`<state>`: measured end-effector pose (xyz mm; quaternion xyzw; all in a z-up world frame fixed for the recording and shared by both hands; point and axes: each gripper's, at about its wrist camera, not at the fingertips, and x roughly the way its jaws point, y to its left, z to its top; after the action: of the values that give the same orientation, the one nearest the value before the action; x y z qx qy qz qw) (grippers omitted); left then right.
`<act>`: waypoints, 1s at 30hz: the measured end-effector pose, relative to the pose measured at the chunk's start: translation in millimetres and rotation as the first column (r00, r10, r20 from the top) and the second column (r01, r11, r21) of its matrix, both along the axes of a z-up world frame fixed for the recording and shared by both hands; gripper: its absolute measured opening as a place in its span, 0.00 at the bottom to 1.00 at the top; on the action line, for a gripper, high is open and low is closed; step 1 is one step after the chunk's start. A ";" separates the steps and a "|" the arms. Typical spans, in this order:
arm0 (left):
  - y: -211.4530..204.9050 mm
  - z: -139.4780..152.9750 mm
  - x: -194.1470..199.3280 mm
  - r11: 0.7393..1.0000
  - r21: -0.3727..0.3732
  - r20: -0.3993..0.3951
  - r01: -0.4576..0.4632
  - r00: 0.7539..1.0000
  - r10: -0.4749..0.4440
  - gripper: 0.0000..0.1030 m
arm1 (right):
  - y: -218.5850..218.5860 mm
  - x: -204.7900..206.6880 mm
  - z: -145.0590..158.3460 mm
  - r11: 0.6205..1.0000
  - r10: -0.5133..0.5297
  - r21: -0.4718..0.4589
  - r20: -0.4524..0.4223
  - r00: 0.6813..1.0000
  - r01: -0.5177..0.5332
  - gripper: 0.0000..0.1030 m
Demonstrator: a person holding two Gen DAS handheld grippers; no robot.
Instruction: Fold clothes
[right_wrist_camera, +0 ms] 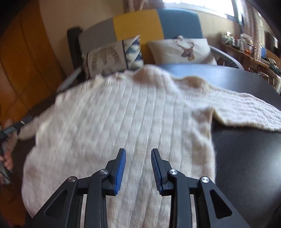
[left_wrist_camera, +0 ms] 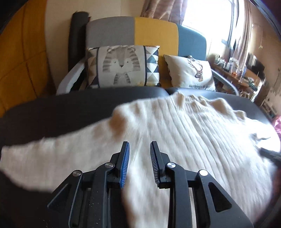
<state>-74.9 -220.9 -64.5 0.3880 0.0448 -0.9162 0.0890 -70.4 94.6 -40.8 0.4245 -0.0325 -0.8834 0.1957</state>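
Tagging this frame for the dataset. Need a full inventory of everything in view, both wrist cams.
sweater: 1, cream ribbed knit, spread flat on the dark surface, one sleeve out to each side
dark surface: 1, black, under the sweater
sofa: 1, grey, yellow and blue back panels, behind the surface
tiger cushion: 1, grey and white with triangle pattern, on the sofa, picture left
deer cushion: 1, white, on the sofa, picture right
curtain: pinkish, by the bright window
cluttered shelf: wooden, far right, contents too small to tell
left gripper: fingers open, nothing between, above the sweater
right gripper: fingers open, nothing between, above the sweater
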 end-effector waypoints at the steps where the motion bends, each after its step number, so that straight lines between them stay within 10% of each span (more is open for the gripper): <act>1: 2.0 -6.6 -16.2 0.999 -0.040 0.020 -0.014 1.000 0.015 0.26 | 0.5 -10.1 4.6 1.000 -0.012 -0.009 -0.006 1.000 0.011 0.29; 6: -9.7 -39.5 -50.1 0.987 -0.130 0.098 -0.091 0.990 0.104 0.29 | -16.2 -65.9 18.2 0.996 0.043 0.083 -0.060 0.997 -0.038 0.18; 9: -31.5 -42.9 -42.9 0.983 -0.074 0.064 -0.171 0.982 0.175 0.61 | -32.0 -99.1 13.8 0.985 0.077 0.161 -0.068 0.995 -0.065 0.18; 17: -50.3 -47.9 -37.8 0.941 -0.141 0.064 -0.308 0.946 0.319 0.64 | -58.3 -183.1 -33.6 0.985 0.049 0.165 0.045 0.998 -0.056 0.18; 30: -83.4 -53.9 -51.9 0.908 -0.072 0.106 -0.412 0.902 0.418 1.00 | -69.3 -202.9 -43.7 0.966 -0.066 0.245 -0.063 0.996 0.079 0.18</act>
<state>-126.8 -304.3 -118.4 0.4211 0.0991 -0.8525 0.2935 -273.3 25.4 -84.5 0.4198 0.0677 -0.8984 0.1097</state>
